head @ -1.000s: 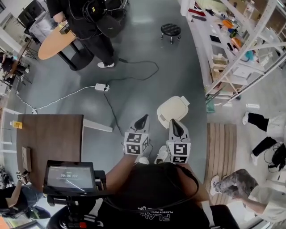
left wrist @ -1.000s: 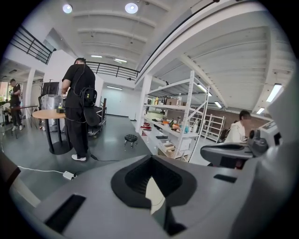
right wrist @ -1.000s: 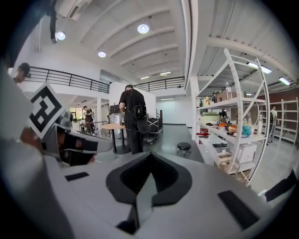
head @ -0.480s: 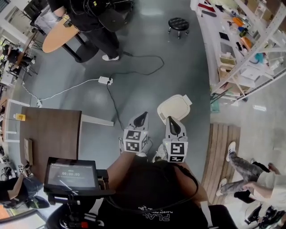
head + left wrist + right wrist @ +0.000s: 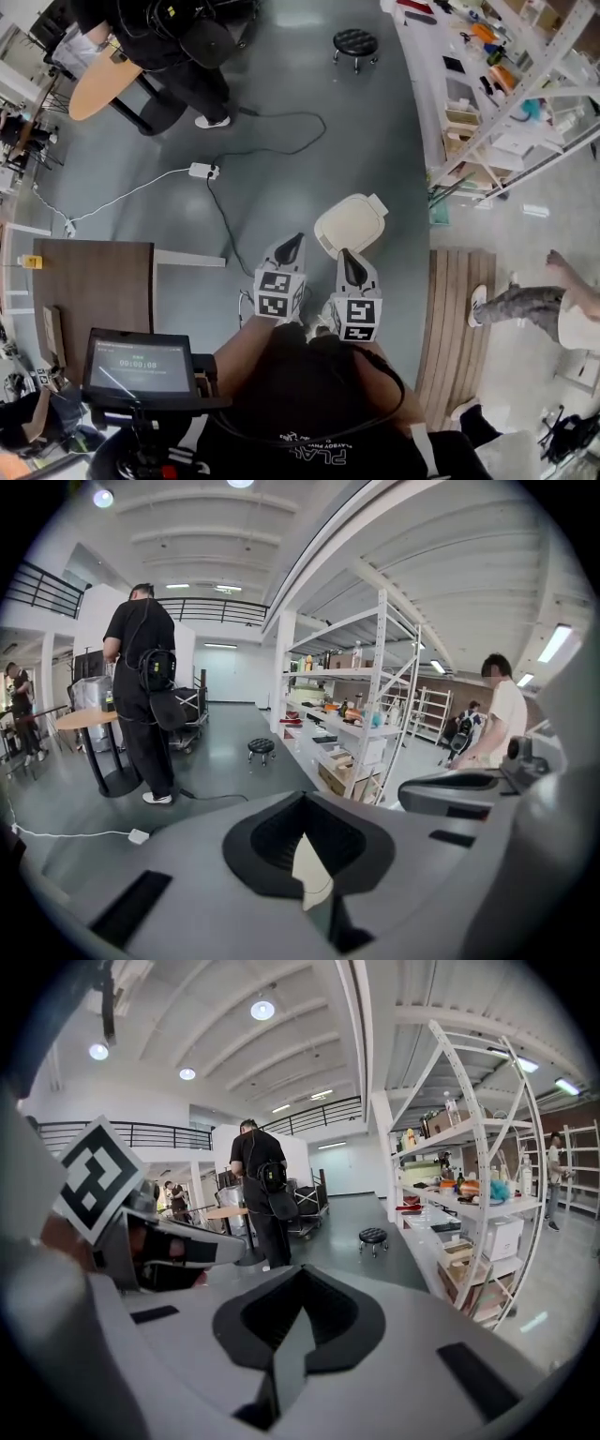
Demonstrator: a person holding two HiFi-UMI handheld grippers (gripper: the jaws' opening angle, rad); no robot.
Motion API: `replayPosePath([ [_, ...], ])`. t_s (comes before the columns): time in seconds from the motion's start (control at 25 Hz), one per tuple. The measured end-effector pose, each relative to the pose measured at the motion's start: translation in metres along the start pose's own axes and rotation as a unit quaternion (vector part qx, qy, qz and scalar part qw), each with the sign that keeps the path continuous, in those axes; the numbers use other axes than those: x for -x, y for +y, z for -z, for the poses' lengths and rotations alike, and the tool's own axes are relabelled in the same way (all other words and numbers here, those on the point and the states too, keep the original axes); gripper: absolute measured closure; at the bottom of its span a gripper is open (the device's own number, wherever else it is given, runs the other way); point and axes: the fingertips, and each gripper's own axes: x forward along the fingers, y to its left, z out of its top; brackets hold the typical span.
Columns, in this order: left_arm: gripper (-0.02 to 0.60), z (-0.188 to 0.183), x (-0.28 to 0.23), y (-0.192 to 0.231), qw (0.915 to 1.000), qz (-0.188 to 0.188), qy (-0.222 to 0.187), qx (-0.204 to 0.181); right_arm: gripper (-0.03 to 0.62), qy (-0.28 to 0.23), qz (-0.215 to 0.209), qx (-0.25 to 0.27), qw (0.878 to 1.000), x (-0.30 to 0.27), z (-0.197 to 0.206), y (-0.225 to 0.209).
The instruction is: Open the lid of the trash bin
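Note:
The trash bin (image 5: 350,225) stands on the grey floor, seen from above with its cream lid down. My left gripper (image 5: 295,242) is held just left of the bin, its black tip level with the bin's near edge. To the right, my right gripper (image 5: 346,259) hovers at the bin's near edge. Both sets of jaws come to one closed point and hold nothing. In the left gripper view a cream sliver of the bin (image 5: 310,872) shows low behind the left gripper (image 5: 303,801). The right gripper (image 5: 300,1271) faces the open room.
A person in black (image 5: 178,47) stands at a round table, far left. A cable and power strip (image 5: 200,170) cross the floor. A black stool (image 5: 355,42), white shelves (image 5: 487,84), wooden slats (image 5: 459,319), a brown desk (image 5: 94,291) and a walking person's legs (image 5: 534,298) surround me.
Both grippers stay side by side near the bin and shut; the head view has shifted slightly. The person at the right has walked further along the slats.

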Motion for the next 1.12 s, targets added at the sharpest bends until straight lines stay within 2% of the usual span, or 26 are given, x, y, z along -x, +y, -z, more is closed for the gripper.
replayPosePath([
  [0.24,0.584,0.012,-0.010,0.000,0.9997,0.024,0.010,0.002,0.589,0.010,0.004,-0.002,1.000,-0.011,0.001,0.000],
  [0.6,0.584,0.056,-0.065,0.023,0.9981,0.047,0.037,0.014,0.589,0.060,0.007,0.003,0.998,-0.065,0.056,-0.009],
  [0.84,0.584,0.067,-0.060,0.031,0.9971,0.052,0.054,0.000,0.589,0.081,0.017,-0.010,0.997,-0.062,0.063,-0.004],
  [1.12,0.584,0.090,-0.084,0.045,0.9957,0.056,0.074,0.011,0.589,0.117,0.023,-0.016,0.993,-0.079,0.093,-0.009],
])
